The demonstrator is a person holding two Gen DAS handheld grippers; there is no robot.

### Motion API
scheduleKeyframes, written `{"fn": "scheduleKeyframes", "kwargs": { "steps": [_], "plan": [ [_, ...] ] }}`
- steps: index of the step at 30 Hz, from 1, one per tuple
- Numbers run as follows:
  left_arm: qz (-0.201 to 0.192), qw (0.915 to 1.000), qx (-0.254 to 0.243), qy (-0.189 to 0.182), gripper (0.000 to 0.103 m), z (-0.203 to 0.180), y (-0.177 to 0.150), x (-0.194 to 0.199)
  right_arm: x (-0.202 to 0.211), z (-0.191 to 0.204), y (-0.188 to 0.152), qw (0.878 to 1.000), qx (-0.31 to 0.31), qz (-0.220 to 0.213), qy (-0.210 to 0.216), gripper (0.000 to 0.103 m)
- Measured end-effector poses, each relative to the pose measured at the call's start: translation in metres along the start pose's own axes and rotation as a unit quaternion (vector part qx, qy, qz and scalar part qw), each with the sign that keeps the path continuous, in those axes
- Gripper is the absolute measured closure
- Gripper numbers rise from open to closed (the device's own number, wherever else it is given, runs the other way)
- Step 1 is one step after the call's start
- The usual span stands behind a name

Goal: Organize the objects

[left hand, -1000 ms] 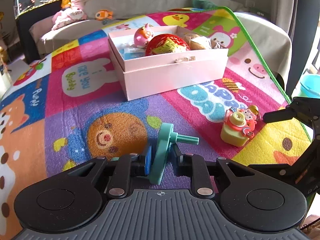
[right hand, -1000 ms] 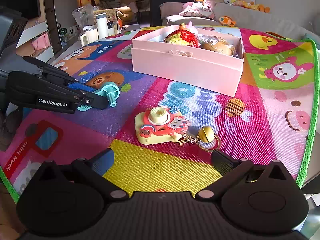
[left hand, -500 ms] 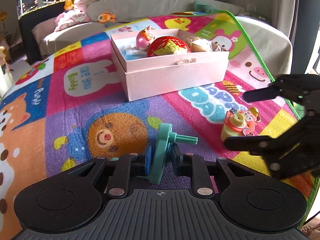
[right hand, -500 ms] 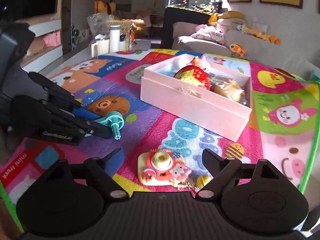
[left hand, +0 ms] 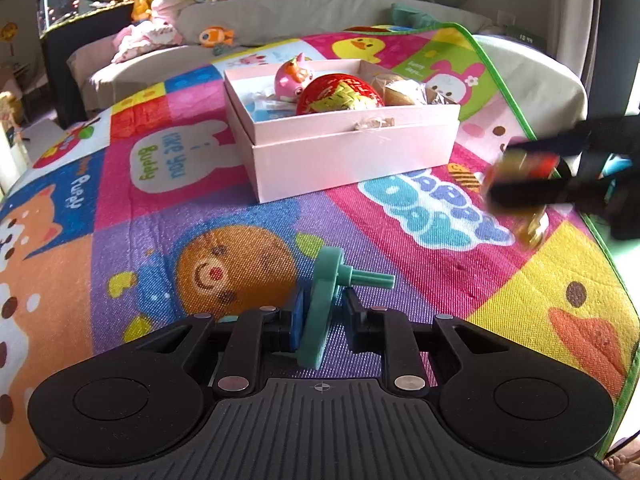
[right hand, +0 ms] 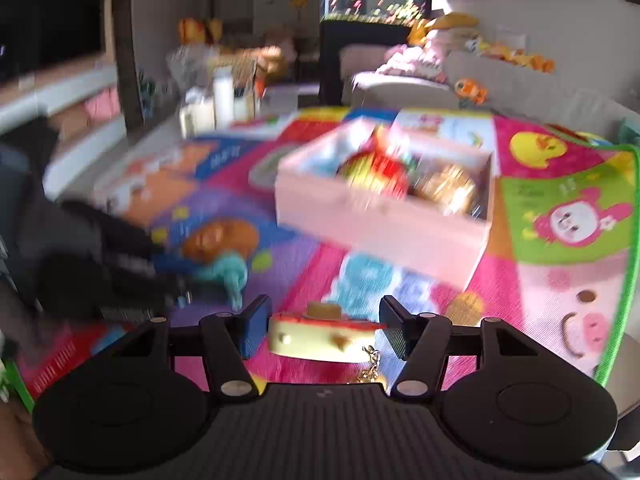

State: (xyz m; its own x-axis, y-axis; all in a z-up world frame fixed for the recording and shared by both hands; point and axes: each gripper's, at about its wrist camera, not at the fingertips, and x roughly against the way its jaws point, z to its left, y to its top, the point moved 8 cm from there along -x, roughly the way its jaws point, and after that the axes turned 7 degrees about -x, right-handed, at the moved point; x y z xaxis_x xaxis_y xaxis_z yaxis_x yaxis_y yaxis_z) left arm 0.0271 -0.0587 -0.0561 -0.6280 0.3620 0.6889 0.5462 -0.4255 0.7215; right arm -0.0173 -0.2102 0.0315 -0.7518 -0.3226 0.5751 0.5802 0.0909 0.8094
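Note:
My left gripper (left hand: 322, 320) is shut on a teal disc toy with a peg (left hand: 326, 304), low over the colourful play mat (left hand: 160, 240). My right gripper (right hand: 324, 326) is partly closed around a yellow toy camera keychain (right hand: 320, 334); small gaps show at both sides. In the left wrist view the right gripper (left hand: 536, 168) is blurred at the right with the camera toy (left hand: 520, 164) between its fingers. The open pink box (left hand: 352, 152) holds a red and gold ball (left hand: 340, 94), a pink figure (left hand: 294, 76) and a wrapped item (left hand: 400, 88).
The mat's green edge (left hand: 600, 240) runs down the right side. A sofa with plush toys (left hand: 168, 36) and a fish tank (right hand: 368, 0) stand behind. Bottles (right hand: 222, 96) stand at the far left of the right wrist view, which is motion blurred.
My right gripper has come down around the camera toy and narrowed on it; the toy now appears lifted between its fingers. My left gripper has stayed shut on the teal toy.

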Motion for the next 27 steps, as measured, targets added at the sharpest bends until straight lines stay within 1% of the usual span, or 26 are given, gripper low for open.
{"fn": "scheduleKeyframes", "kwargs": {
  "steps": [1,3,6,8,12,14,16,17,19,20,21,23,24,26,27],
  "plan": [
    [-0.005,1.0000,0.006,0.002,0.082,0.001,-0.001,0.001,0.008,-0.003,0.007,1.000,-0.005,-0.014,-0.003,0.043],
    [-0.014,0.9997,0.018,0.006,0.089,0.004,-0.003,0.003,0.022,-0.010,0.018,0.999,-0.015,-0.041,-0.009,0.043],
    [-0.019,0.9985,0.050,-0.010,0.089,0.013,0.002,0.007,0.040,-0.021,0.033,0.997,-0.033,-0.074,-0.011,0.043],
    [-0.037,0.9971,0.064,-0.016,0.089,0.021,0.019,0.014,0.049,-0.029,0.039,0.995,-0.040,-0.092,-0.014,0.043],
    [-0.099,0.9930,0.064,0.002,0.089,0.036,0.085,0.033,0.053,-0.043,0.046,0.992,-0.058,-0.111,-0.021,0.043],
    [-0.131,0.9889,0.070,0.003,0.089,0.043,0.122,0.035,0.051,-0.049,0.046,0.991,-0.067,-0.113,-0.022,0.043],
    [-0.149,0.9833,0.103,-0.015,0.089,0.052,0.154,0.025,0.048,-0.053,0.044,0.991,-0.073,-0.111,-0.023,0.043],
    [-0.153,0.9792,0.129,-0.035,0.087,0.058,0.169,0.014,0.045,-0.055,0.043,0.991,-0.075,-0.109,-0.024,0.043],
    [-0.164,0.9693,0.169,-0.070,0.085,0.065,0.185,-0.003,0.042,-0.057,0.040,0.991,-0.076,-0.105,-0.028,0.043],
    [-0.165,0.9656,0.185,-0.077,0.085,0.069,0.189,-0.010,0.040,-0.058,0.040,0.991,-0.076,-0.104,-0.030,0.043],
    [-0.163,0.9639,0.196,-0.076,0.085,0.072,0.191,-0.015,0.040,-0.060,0.040,0.991,-0.078,-0.104,-0.031,0.043],
    [-0.174,0.9607,0.205,-0.069,0.085,0.076,0.187,-0.014,0.040,-0.064,0.042,0.990,-0.081,-0.107,-0.035,0.043],
    [-0.178,0.9603,0.205,-0.066,0.085,0.078,0.182,-0.011,0.039,-0.067,0.045,0.990,-0.085,-0.109,-0.036,0.043],
    [-0.178,0.9628,0.197,-0.048,0.085,0.083,0.168,-0.005,0.037,-0.071,0.058,0.988,-0.094,-0.116,-0.032,0.045],
    [-0.179,0.9644,0.191,-0.036,0.085,0.086,0.162,-0.001,0.035,-0.074,0.069,0.987,-0.099,-0.122,-0.028,0.053]
  ]
}}
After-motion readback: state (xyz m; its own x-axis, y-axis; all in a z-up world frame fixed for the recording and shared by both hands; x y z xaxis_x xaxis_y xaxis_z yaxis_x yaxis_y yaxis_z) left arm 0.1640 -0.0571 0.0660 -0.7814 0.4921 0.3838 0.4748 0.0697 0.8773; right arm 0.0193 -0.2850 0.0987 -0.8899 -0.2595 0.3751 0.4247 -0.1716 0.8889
